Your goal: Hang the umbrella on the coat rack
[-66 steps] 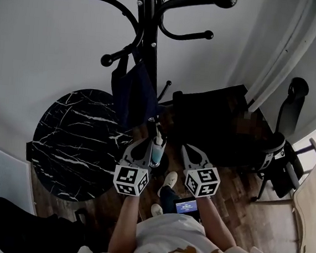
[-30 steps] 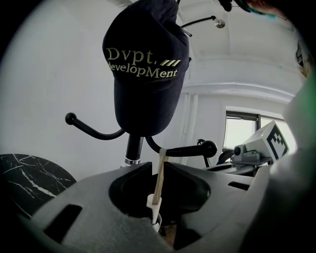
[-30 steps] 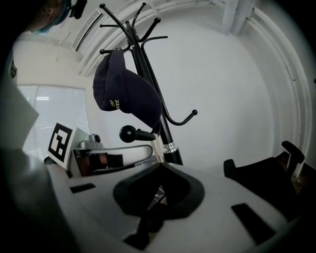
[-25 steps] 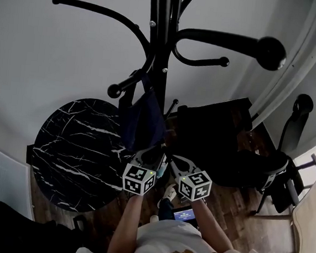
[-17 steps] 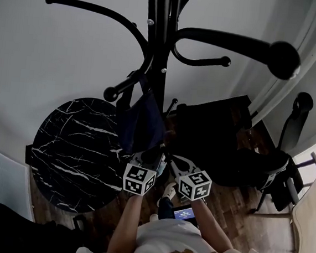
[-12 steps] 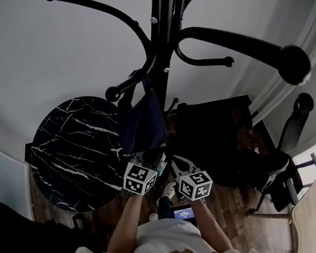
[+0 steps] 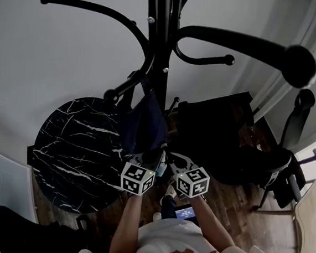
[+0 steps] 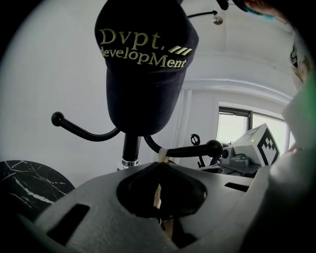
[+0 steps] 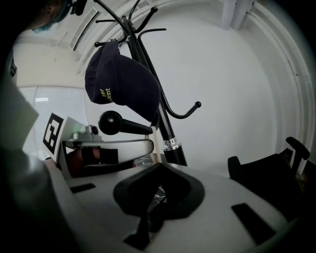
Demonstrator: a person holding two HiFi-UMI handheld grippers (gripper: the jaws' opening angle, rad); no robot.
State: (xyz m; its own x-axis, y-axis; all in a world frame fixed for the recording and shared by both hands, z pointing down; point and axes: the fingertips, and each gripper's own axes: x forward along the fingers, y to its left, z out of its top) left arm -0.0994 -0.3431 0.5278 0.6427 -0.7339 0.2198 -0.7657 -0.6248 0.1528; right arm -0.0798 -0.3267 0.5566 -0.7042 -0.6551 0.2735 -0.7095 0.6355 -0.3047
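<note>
The black bentwood coat rack (image 7: 161, 51) fills the head view, with a dark navy cloth cap (image 7: 144, 122) hanging at 7 o'clock of its pole. The folded pale-blue umbrella (image 7: 162, 165) sits at 6 o'clock, mostly hidden. The left gripper (image 8: 160, 167) and right gripper (image 9: 158, 168), apart seconds ago, now meet there. The left is clenched on the thin beige strap (image 8: 161, 157), the right on crinkled umbrella fabric. Likely the loop is being readied for a hook.
</note>
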